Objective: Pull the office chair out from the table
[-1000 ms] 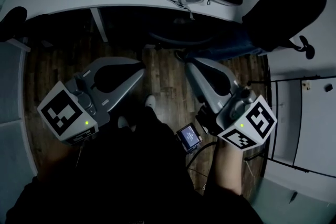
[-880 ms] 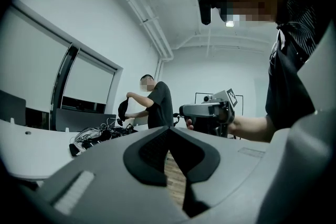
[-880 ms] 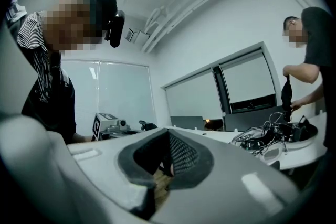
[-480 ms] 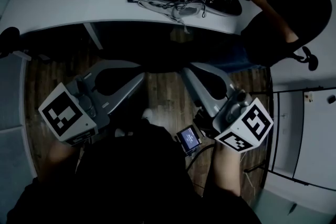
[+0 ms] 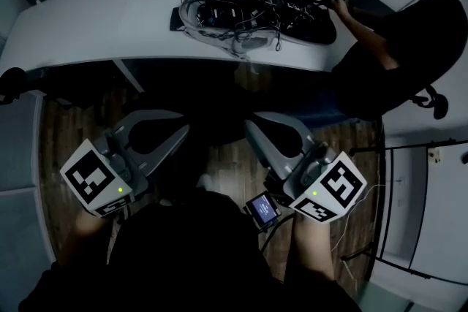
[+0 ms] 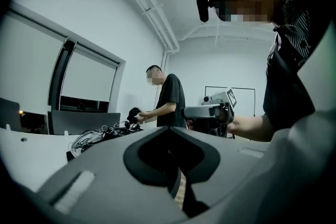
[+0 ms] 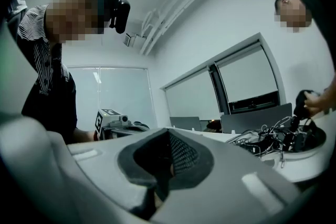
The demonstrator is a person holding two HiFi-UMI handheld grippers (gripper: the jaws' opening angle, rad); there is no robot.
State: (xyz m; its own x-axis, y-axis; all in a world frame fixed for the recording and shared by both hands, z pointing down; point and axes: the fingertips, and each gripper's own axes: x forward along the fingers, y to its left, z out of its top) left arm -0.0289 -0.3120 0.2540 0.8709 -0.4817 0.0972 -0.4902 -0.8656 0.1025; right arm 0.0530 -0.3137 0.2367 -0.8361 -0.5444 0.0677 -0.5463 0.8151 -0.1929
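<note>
The office chair [image 5: 219, 107] is a dark shape under the white table's [image 5: 88, 18] front edge, hard to make out in the shadow. My left gripper [image 5: 185, 129] and right gripper [image 5: 250, 126] point inward at it from either side, both with jaws together. In the right gripper view the chair's black mesh [image 7: 182, 153] fills the gap at the right gripper's [image 7: 167, 134] tips. In the left gripper view the left gripper [image 6: 169, 131] shows only dark chair and a sliver of wood floor past its tips.
A tangle of cables and black devices [image 5: 248, 7] lies on the table. A person in black [image 5: 409, 47] stands at the table's right end, handling them. A small screen [image 5: 263, 210] hangs at my waist. White partitions [image 5: 431, 201] stand at the right.
Both grippers and I have moved back from the table, which now lies farther up in the head view. The dark chair has come along between the grippers.
</note>
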